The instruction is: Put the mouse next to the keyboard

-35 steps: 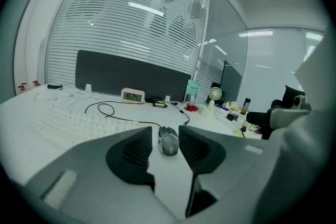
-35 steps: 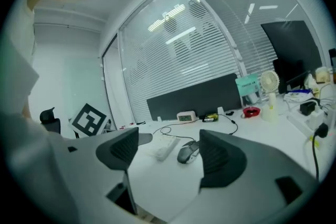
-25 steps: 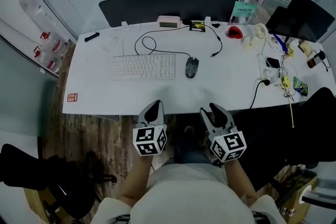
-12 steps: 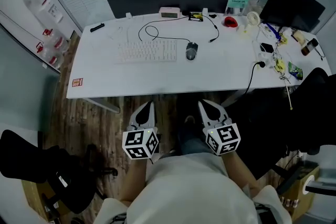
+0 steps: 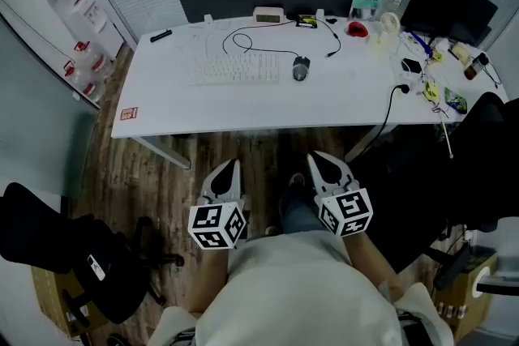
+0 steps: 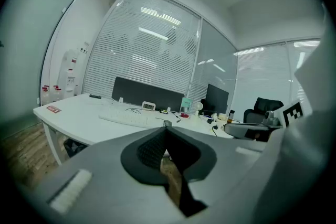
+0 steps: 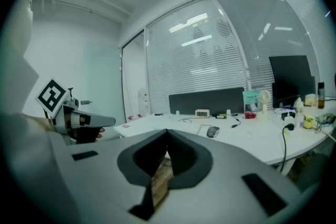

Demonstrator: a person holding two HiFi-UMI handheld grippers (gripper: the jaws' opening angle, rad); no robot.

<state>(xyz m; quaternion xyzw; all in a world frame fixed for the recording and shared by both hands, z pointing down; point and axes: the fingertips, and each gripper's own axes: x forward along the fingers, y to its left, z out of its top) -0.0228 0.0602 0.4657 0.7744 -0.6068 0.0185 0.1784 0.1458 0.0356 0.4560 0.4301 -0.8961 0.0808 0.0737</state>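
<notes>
Left gripper [image 5: 229, 167] and right gripper [image 5: 321, 161] closed, empty; mouse [image 5: 301, 70] beside keyboard [image 5: 235, 69].

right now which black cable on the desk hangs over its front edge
The right-hand cable, dropping off the desk edge toward the floor; the others, including the one from the mouse, lie wholly on top.

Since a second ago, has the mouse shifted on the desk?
No. The mouse still sits just right of the keyboard, same gap; only the view has pulled back.
</notes>
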